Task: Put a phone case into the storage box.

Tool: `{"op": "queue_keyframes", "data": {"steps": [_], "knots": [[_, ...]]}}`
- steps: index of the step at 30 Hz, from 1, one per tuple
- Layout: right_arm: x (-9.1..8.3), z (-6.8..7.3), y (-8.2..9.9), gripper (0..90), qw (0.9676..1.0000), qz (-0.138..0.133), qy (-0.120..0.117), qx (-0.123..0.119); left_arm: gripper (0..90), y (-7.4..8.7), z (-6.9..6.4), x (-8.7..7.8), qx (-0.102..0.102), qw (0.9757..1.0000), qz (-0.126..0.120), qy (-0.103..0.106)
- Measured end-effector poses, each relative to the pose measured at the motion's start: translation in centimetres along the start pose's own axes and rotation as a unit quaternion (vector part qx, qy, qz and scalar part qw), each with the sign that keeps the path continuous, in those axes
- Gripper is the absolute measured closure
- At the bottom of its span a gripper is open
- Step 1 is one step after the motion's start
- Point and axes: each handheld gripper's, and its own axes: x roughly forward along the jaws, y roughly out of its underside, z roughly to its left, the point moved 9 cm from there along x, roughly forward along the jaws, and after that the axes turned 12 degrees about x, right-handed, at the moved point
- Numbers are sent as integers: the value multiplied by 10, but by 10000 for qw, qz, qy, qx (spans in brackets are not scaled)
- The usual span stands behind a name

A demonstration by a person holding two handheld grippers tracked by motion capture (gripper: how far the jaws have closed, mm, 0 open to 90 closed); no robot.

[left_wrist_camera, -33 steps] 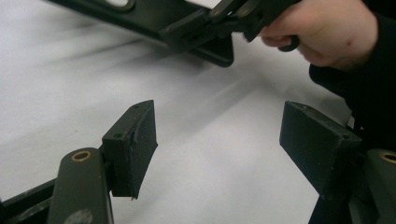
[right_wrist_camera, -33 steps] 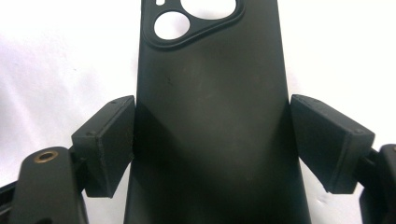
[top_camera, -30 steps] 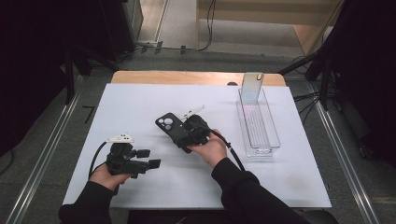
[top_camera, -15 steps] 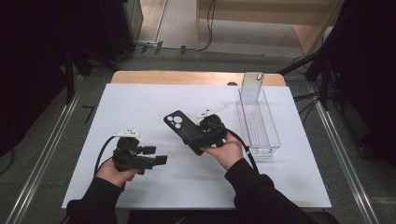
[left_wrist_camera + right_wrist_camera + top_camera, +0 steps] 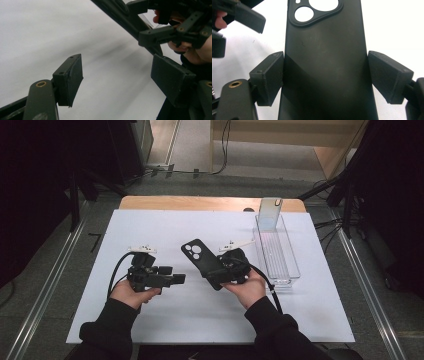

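Black phone case (image 5: pixel 204 262), matte, camera cutouts at its far end: held in my right gripper (image 5: pixel 226 268) above the white table sheet (image 5: pixel 165 227), near centre. Long axis runs approx. 11 o'clock to 5 o'clock in the high view, cutout end pointing to 11. In the right gripper view the case (image 5: pixel 324 67) rises straight up between my two pads (image 5: pixel 270 76), cutouts at 12 o'clock; jaws clamp its long edges, so the right gripper is gripping the case across its width. Near end of the case is cut off at the bottom of that view and covered by the gripper and my right hand (image 5: pixel 246 287) in the high view.

Left gripper (image 5: pixel 159 277): at approx. 9 o'clock of the case, apart from it, jaws pointing to 3 o'clock toward it. In the left gripper view its pads (image 5: pixel 71 78) stand apart w/ nothing between, i.e. jaws wide; the case edge (image 5: pixel 120 13) and right gripper (image 5: pixel 175 32) sit at 1 o'clock, blurred.

Clear plastic bin (image 5: pixel 277 252) lies at 3 o'clock of the case; contents hard to make out.
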Motion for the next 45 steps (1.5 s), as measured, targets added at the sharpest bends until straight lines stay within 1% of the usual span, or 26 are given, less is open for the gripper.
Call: {"op": "queue_keyframes", "data": {"steps": [4, 7, 9, 10, 12, 14, 17, 19, 21, 24, 26, 28, 30, 32, 34, 36, 37, 38, 40, 41, 43, 45], "knots": [[0, 2, 1, 161, 10000, -87, 1, 23, 257, -11, -1, 1, -34, 10000, -6, -22], [-2, 1, 2, 161, 9998, -148, 13, 99, 257, -19, 1, 2, -32, 9999, -14, -98], [-2, 0, 3, 159, 9997, -187, 26, 153, 257, -23, 4, 3, -42, 9999, 0, -158], [-3, -1, 3, 159, 9996, -213, 29, 181, 257, -26, 6, 4, -79, 9998, 6, -191], [-4, -1, 3, 159, 9993, -293, 36, 247, 258, -30, 10, 7, -97, 9995, 24, -313], [-4, 0, 4, 158, 9988, -367, 25, 309, 258, -34, 12, 10, -154, 9993, 15, -334], [-2, 2, 6, 157, 9985, -412, 15, 352, 258, -38, 15, 14, -156, 9990, 34, -418], [0, 3, 8, 156, 9984, -434, 42, 369, 257, -41, 15, 16, -137, 9990, 8, -416], [1, 5, 9, 156, 9980, -473, 34, 409, 258, -44, 15, 19, -179, 9989, -35, -432], [3, 9, 9, 154, 9976, -531, 2, 437, 258, -49, 17, 22, -220, 9983, -100, -530], [4, 11, 9, 153, 9970, -569, -57, 527, 258, -51, 18, 24, -247, 9980, -165, -549], [5, 12, 8, 153, 9962, -625, -98, 595, 271, -53, 19, 26, -248, 9975, -204, -633], [6, 14, 8, 151, 9955, -645, -156, 682, 276, -54, 20, 28, -268, 9971, -239, -670], [7, 16, 8, 150, 9949, -666, -212, 725, 276, -55, 21, 30, -275, 9967, -287, -707], [7, 18, 9, 150, 9945, -710, -242, 731, 298, -57, 22, 31, -317, 9961, -336, -754], [7, 19, 10, 149, 9940, -739, -251, 766, 300, -57, 21, 33, -356, 9959, -360, -745], [7, 20, 11, 148, 9935, -776, -273, 788, 321, -58, 21, 35, -399, 9954, -367, -791], [6, 21, 11, 149, 9932, -805, -270, 792, 349, -58, 21, 35, -397, 9953, -356, -810], [5, 22, 12, 149, 9930, -840, -280, 783, 380, -59, 20, 36, -408, 9946, -414, -855], [5, 22, 11, 148, 9925, -893, -288, 788, 399, -59, 18, 36, -418, 9947, -443, -826], [4, 22, 11, 147, 9922, -905, -312, 801, 436, -60, 17, 36, -511, 9944, -512, -772], [4, 22, 11, 147, 9918, -927, -336, 808, 494, -60, 16, 36, -602, 9942, -578, -672]]}}
